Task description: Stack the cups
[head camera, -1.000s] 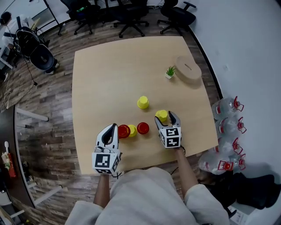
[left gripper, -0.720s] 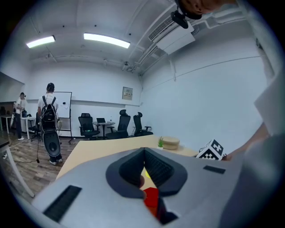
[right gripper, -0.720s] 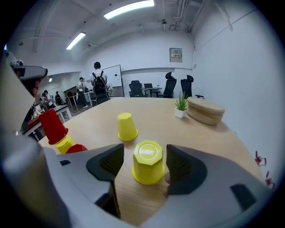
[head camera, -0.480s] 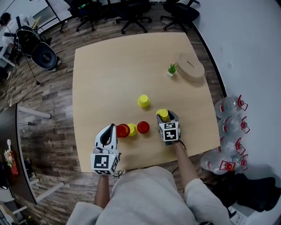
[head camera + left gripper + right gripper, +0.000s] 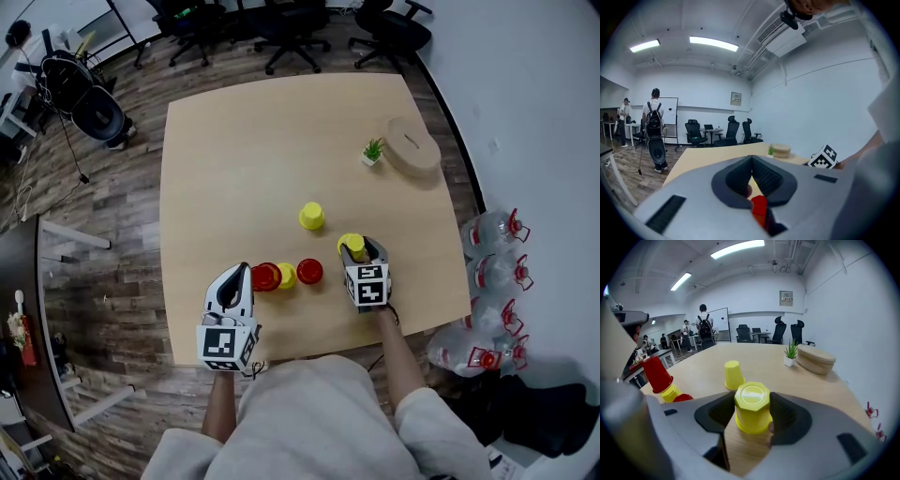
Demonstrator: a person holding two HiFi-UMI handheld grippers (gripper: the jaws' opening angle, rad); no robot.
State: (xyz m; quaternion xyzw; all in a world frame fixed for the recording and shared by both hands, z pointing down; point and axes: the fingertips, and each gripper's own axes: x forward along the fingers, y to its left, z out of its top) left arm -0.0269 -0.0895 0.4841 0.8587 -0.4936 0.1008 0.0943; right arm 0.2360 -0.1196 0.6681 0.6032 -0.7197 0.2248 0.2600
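Closing right hand-held gripper (image 5: 359, 250) jaws straddle yellow cup (image 5: 752, 409).

Glossy plastic on the yellow cup (image 5: 752, 408) at centre; matt, pale wood-grain table (image 5: 234, 159); dark plank floor (image 5: 103, 216) at left.

red cup (image 5: 759, 206) mostly hidden btwn left gripper (image 5: 751, 163) fingers (image 5: 774, 177), chairs (image 5: 281, 21) cut off @ top edge
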